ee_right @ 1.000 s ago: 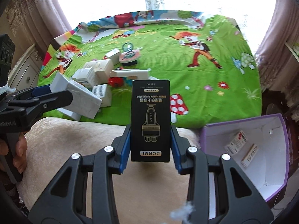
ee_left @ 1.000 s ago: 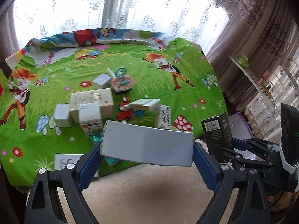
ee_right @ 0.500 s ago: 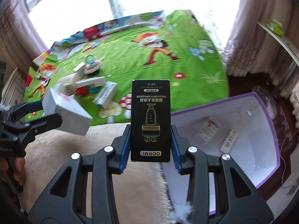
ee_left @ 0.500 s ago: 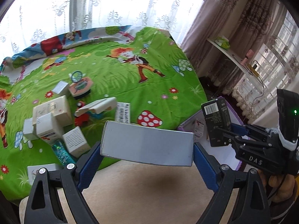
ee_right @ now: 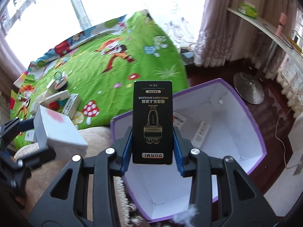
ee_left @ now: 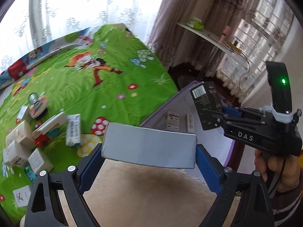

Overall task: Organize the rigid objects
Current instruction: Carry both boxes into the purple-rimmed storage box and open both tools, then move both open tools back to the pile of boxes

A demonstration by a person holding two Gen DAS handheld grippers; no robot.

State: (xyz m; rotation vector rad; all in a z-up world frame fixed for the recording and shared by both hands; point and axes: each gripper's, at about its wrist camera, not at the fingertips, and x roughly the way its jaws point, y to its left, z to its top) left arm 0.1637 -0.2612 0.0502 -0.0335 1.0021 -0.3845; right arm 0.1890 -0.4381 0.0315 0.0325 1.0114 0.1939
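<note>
While both loads hang near the bin (ee_right: 251, 124) for drop-in | right gripper (ee_right: 152, 141) clamps black box (ee_right: 152, 121) over bin's near wall | left gripper (ee_left: 149, 157) clamps grey box (ee_left: 149, 145) beside bin, apparently waiting.

The black DORMI carton (ee_right: 152, 122) is smooth card with a faint sheen and gold print. The white box (ee_left: 149, 145) beside it is matt cardboard. The purple storage box (ee_right: 253, 117) has plain white paper-like walls inside. Behind it, the cartoon-printed bedsheet (ee_left: 90, 87) is soft, wrinkled cloth.
</note>
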